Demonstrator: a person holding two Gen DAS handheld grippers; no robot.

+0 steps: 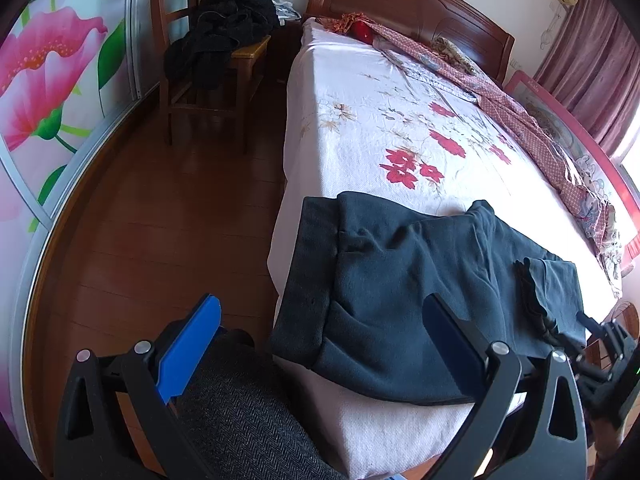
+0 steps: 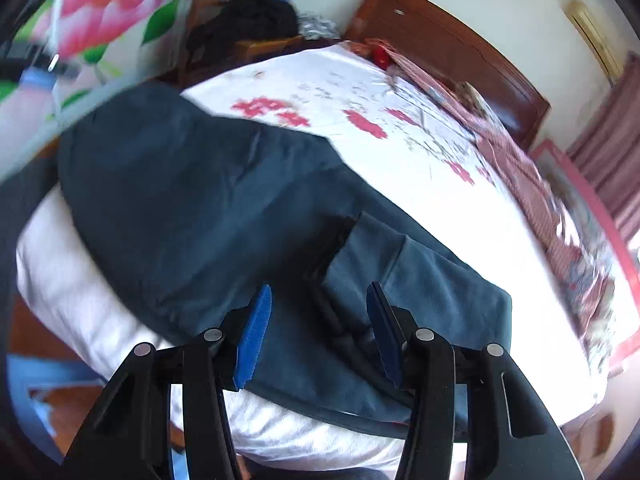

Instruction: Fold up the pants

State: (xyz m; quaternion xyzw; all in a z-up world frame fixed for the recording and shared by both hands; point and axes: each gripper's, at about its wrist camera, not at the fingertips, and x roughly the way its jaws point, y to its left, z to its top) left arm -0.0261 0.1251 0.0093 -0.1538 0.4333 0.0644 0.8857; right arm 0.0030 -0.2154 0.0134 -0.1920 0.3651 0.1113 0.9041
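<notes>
Currently the pants lie folded at the bed edge. Left gripper wide, empty; right gripper part-open, apparently gripping nothing. Risk: overhanging waistband drags the fold floorward.

Place: a home bedroom.
Bed: carrying a white sheet with red flowers, backing onto a wooden headboard.
Wardrobe door: showing a pink flower print.
Chair: holding dark clothes.
Curtain: hanging beside the window.
</notes>
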